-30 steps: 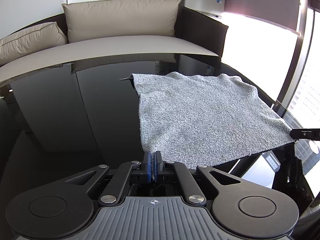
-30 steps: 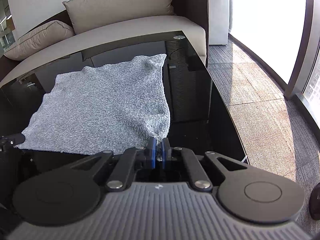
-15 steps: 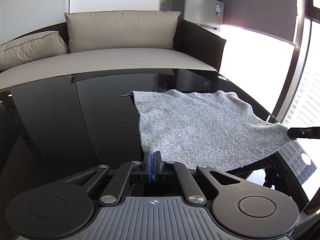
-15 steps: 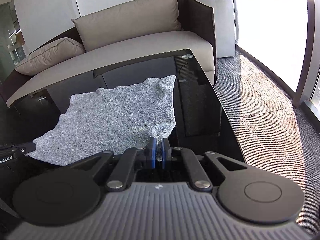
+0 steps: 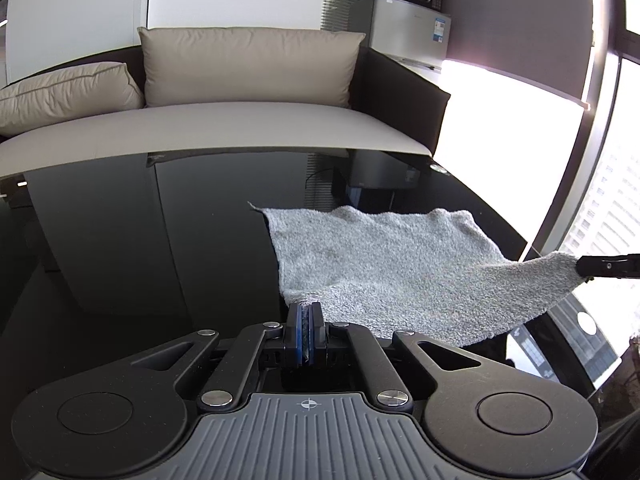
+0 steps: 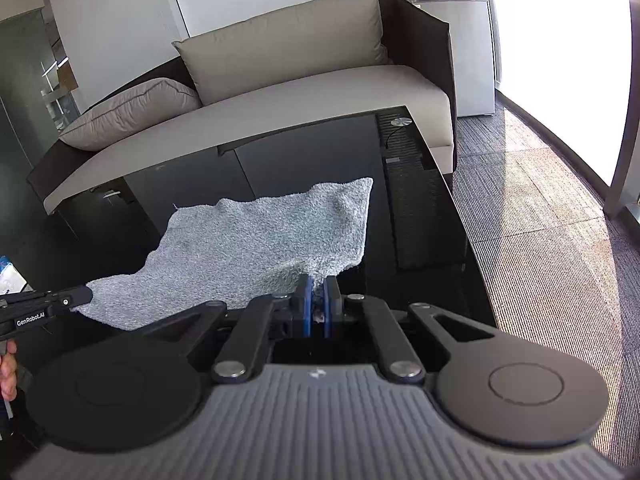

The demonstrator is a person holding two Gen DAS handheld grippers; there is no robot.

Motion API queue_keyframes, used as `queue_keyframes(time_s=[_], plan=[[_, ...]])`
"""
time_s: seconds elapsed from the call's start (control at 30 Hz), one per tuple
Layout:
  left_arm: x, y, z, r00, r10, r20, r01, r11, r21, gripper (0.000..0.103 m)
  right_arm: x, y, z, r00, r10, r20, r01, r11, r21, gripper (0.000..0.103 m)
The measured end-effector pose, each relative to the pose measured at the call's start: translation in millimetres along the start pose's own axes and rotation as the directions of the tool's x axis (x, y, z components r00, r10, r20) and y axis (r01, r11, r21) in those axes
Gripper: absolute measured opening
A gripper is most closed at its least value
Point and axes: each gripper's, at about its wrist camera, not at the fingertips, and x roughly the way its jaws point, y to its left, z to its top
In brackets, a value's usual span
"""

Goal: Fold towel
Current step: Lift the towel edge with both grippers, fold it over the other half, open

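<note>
A grey terry towel [image 5: 384, 268] [image 6: 256, 252] hangs between both grippers above a glossy black table [image 5: 140, 240] [image 6: 320, 152]; its far edge still rests on the glass. My left gripper [image 5: 305, 310] is shut on the near left corner. My right gripper [image 6: 318, 284] is shut on the near right corner. In the left wrist view the right gripper's tip [image 5: 596, 267] pinches the towel at the far right. The left gripper's tip [image 6: 60, 302] shows at the left edge of the right wrist view, clamped on the cloth.
A beige sofa [image 5: 224, 120] [image 6: 280, 112] with cushions runs along the table's far side. A small fridge with a microwave [image 5: 408, 20] stands at the back right. Carpeted floor [image 6: 540, 216] and bright windows lie to the right. A hand [image 6: 8, 372] shows at the left edge.
Both grippers have lifted the towel's near edge off the glass and raised it; less of the towel lies flat, and the cameras now look from higher up.
</note>
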Motion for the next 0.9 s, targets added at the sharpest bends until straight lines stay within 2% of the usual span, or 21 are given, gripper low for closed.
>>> queue_keyframes(time_s=[0.4, 0.67, 0.9], plan=[[48, 7, 58, 0.999, 0.036, -0.013, -0.036, 0.999, -0.003, 0.003, 40, -2, 52, 0.999, -0.003, 0.047, 0.002, 1.0, 0.01, 0.006], [88, 7, 86, 0.998, 0.028, -0.051, -0.028, 1.0, 0.002, 0.003, 83, -13, 77, 0.999, -0.01, 0.038, 0.008, 0.999, 0.051, 0.006], [129, 13, 99, 0.995, 0.015, -0.094, -0.019, 0.999, -0.036, 0.003, 120, -26, 88, 1.0, -0.024, 0.007, 0.023, 0.996, 0.083, 0.006]])
